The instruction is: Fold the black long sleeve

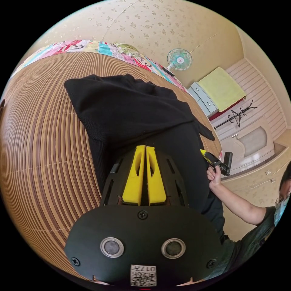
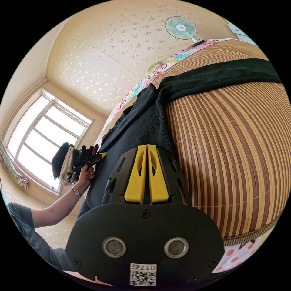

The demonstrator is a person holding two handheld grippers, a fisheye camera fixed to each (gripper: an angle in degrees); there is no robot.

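The left gripper view shows a small cabinet [image 1: 202,98] with a yellow-green cloth [image 1: 222,88] on top, a black coat rack [image 1: 238,115] and a pale door [image 1: 254,142]. The right gripper view instead takes in a bright window [image 2: 48,136] with dark bundles [image 2: 65,162] piled beside it. One green fan [image 1: 179,59] stands past the bed's far edge, against the patterned wall, and it appears in both views.

There is one black long sleeve top [image 1: 127,106], lying on the striped bamboo mat [image 1: 39,151] that covers the bed. In the left gripper view its body runs lengthwise away from the camera, with a folded layer lying across the upper part. In the right gripper view one sleeve [image 2: 224,74] stretches out straight across the mat, away from the body and towards the view's right edge.

There are two grippers. The left gripper [image 1: 145,151] has its yellow fingers [image 1: 133,178] pressed together with almost no gap, their tips down on the black fabric; whether cloth is pinched between them I cannot tell. The right gripper [image 2: 147,150] looks the same, fingers [image 2: 136,178] closed up tight over the top's edge beside the mat, its grip likewise unclear. In each view the person's other hand [image 1: 214,177] holds the other gripper at the garment's side.
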